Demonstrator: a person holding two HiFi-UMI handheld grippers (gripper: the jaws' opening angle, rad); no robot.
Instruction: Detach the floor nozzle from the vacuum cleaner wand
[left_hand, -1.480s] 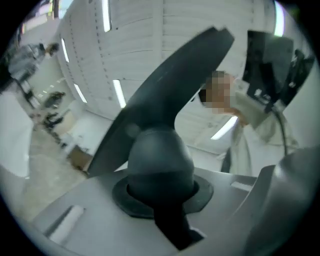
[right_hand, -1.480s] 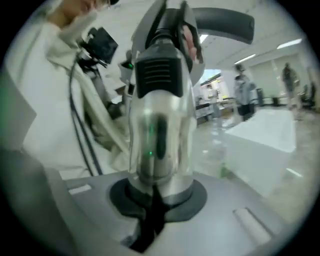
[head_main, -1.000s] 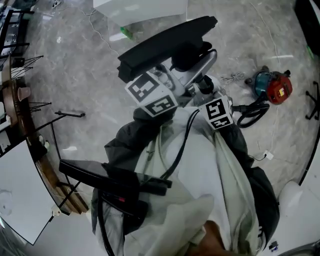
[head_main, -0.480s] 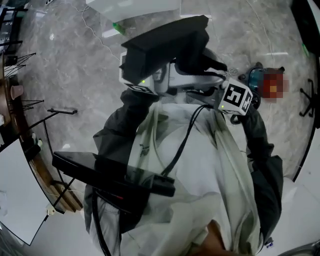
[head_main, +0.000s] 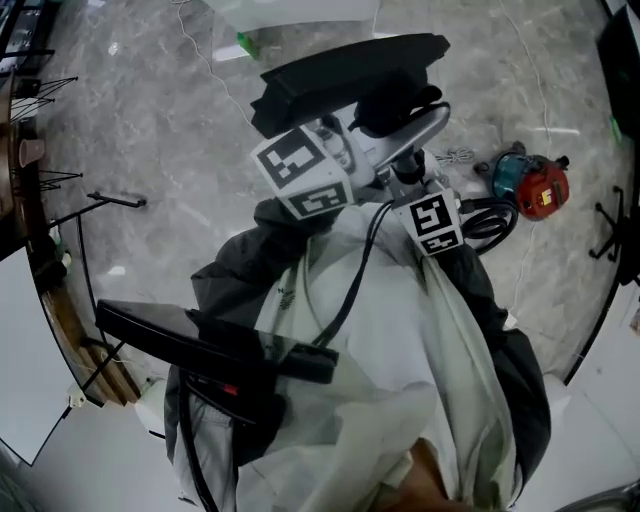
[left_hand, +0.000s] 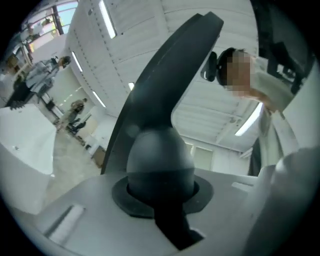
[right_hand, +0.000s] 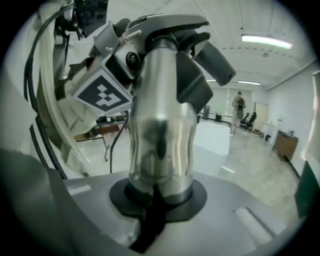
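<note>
The black floor nozzle (head_main: 350, 75) is held up in front of the person, above the marble floor. My left gripper (head_main: 345, 140), with its marker cube, is shut on the nozzle's dark rounded neck (left_hand: 160, 160). The long nozzle head (left_hand: 165, 75) rises beyond that neck. My right gripper (head_main: 410, 175) is shut on the silver wand tube (right_hand: 160, 140). The tube's far end runs into the grey joint (right_hand: 195, 75) of the nozzle, close beside the left gripper's marker cube (right_hand: 102, 95). Both grippers sit close together on the joined parts.
A red and teal vacuum body (head_main: 530, 185) with a black hose (head_main: 490, 225) lies on the floor at the right. A white box (head_main: 290, 10) stands at the top. Wooden furniture and black stands (head_main: 40, 250) line the left edge. A black device (head_main: 200, 345) hangs at the person's chest.
Half a second ago the nozzle and both grippers had swung to the right; now they are back near where they were a second ago. Both grips are unchanged.
</note>
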